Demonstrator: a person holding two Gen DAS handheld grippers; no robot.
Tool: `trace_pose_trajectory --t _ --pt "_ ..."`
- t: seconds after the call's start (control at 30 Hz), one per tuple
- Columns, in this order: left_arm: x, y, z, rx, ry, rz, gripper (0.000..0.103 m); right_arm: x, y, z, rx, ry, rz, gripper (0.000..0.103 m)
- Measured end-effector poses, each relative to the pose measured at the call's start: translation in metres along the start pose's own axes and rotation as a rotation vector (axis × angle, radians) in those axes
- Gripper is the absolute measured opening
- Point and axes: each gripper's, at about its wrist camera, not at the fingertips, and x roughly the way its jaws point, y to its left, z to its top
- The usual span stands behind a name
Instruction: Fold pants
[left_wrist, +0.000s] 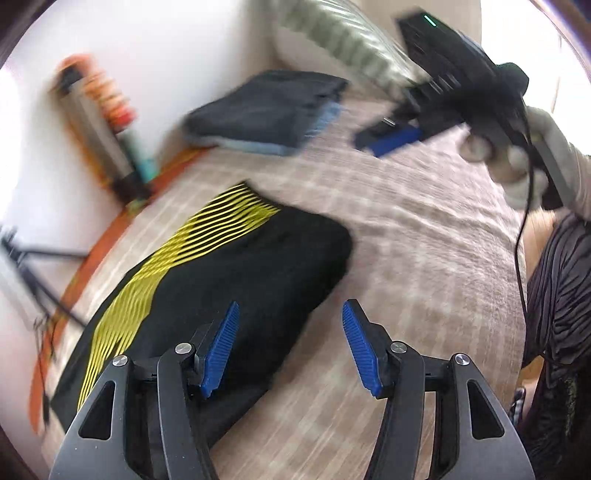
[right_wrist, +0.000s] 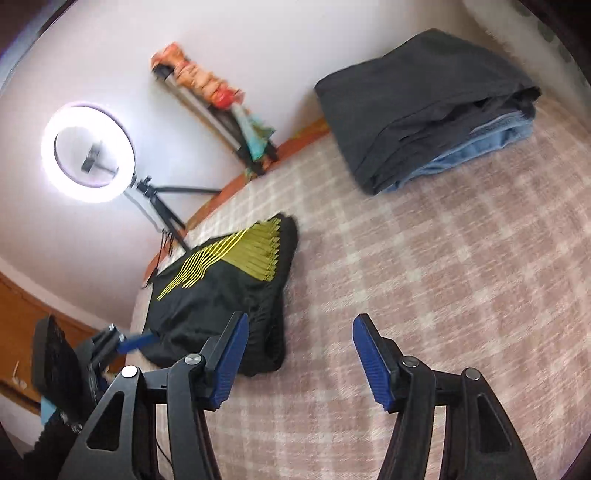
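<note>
Black pants with yellow wavy stripes (left_wrist: 236, 280) lie folded into a compact bundle on the bed; the right wrist view shows them (right_wrist: 229, 291) at centre left. My left gripper (left_wrist: 290, 343) hovers above the bundle's near right edge, jaws open, nothing between the blue pads. In the left wrist view the right gripper (left_wrist: 391, 142) hangs in the air at upper right, held by a gloved hand (left_wrist: 532, 162). My right gripper (right_wrist: 299, 358) is open over the bedspread just right of the pants, empty. The left gripper (right_wrist: 136, 341) shows at lower left beside the pants.
A stack of folded dark and light-blue garments (right_wrist: 424, 110) sits at the far side of the pink checked bedspread (right_wrist: 443, 295). A ring light on a tripod (right_wrist: 88, 153) and a leaning rolled item (right_wrist: 214, 107) stand by the white wall beyond the orange bed edge.
</note>
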Motion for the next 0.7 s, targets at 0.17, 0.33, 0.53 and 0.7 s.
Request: trace_pose_trajectory --t 0.17,0.33,0.53,0.7 --pt "0.035 -0.027 0.016 0.099 0.044 0.008 0.057 0.0 -0.011 0.006 0.035 -0.013 0.036 0.063" --pt "0.065 -0.04 0.031 0.152 0.085 0.04 0.06 -0.003 -0.018 0.014 0.049 -0.022 0.045 0.071" --pt "0.087 -0.029 0.03 0.113 0.104 0.02 0.032 0.004 -0.02 0.023 0.04 -0.004 0.054 0.071" --pt "0.073 0.014 0.031 -0.15 0.029 -0.077 0.016 0.028 -0.016 0.032 0.037 0.046 0.078 0.071"
